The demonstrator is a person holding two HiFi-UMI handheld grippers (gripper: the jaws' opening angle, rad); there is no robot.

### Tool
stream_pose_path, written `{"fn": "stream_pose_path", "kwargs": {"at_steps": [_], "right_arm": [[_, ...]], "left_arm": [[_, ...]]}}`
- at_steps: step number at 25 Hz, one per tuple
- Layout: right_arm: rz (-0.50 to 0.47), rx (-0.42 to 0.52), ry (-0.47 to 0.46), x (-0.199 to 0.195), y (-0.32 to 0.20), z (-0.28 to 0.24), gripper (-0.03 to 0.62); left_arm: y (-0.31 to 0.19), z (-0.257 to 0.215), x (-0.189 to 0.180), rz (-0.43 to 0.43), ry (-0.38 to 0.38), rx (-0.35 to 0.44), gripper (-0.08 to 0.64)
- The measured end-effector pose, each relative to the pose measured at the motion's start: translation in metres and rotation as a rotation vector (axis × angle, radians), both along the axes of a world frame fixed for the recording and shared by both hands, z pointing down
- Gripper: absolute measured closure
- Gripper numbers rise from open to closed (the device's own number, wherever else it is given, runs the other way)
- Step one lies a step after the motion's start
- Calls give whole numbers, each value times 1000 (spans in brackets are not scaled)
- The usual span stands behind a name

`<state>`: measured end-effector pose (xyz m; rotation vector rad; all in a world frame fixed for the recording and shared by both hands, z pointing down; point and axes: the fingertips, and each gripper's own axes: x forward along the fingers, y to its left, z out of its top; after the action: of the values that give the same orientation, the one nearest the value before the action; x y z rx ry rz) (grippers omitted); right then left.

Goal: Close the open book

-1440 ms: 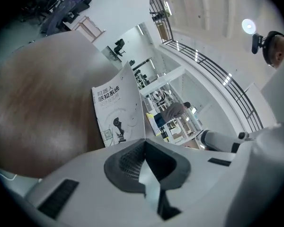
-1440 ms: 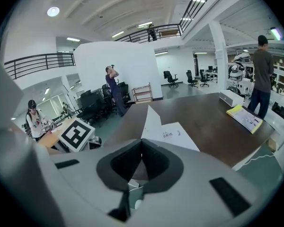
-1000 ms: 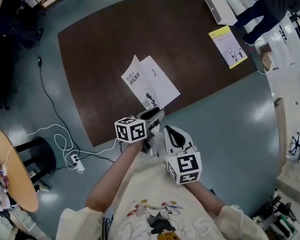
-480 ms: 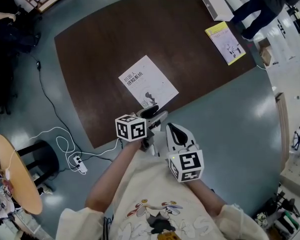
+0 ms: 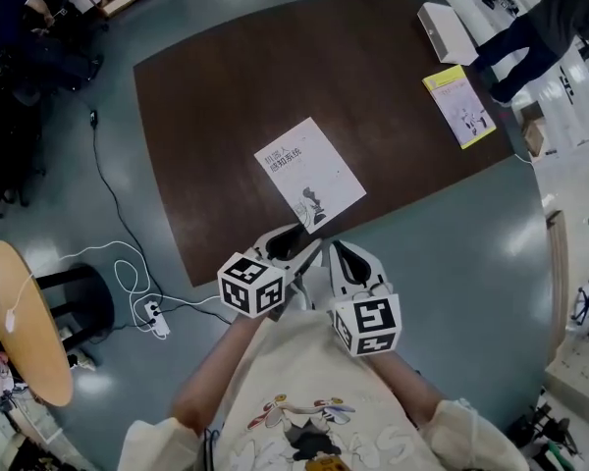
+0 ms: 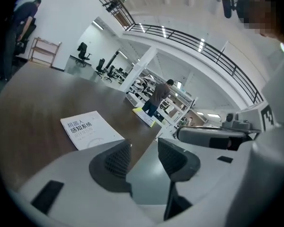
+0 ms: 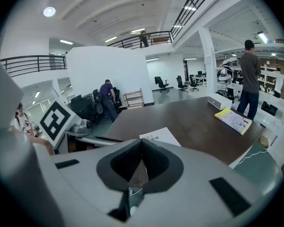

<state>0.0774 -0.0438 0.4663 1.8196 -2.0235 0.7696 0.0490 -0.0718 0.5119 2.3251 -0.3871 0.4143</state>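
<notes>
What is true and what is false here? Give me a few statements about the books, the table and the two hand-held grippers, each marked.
1. The white book lies closed on the brown table. True.
2. The left gripper holds the white book. False: nothing is between its jaws, which stand apart and are closing; the book lies flat on the table.
3. The right gripper has its jaws together. True.
4. The yellow booklet lies on top of the white book. False: it lies apart from it, near the table's far right edge.
</notes>
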Motion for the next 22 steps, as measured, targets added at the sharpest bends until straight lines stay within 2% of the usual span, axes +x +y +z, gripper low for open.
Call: {"fn": "stream_pose_path", "kwargs": {"at_steps": [5,7,12,18,22], "right_arm": [[-27,32,9,-12,-8,-8,586],[-48,37,21,-18,-8,-9,586],[-103,21,22,-35,-7,-8,588],[-155,14,45,-51,-5,-1,588],[-173,15,53,-58,-3,-1,588]], "left_arm": [[-3,-24,-34,-91,-78,130,516],[-3,-36,-47,-142,-106,174,554],[5,-61,-70,-231,-175,223,554],[11,-49,-100,-331,-219,175,555],[15,-51,-112,-355,-239,189,555]]}}
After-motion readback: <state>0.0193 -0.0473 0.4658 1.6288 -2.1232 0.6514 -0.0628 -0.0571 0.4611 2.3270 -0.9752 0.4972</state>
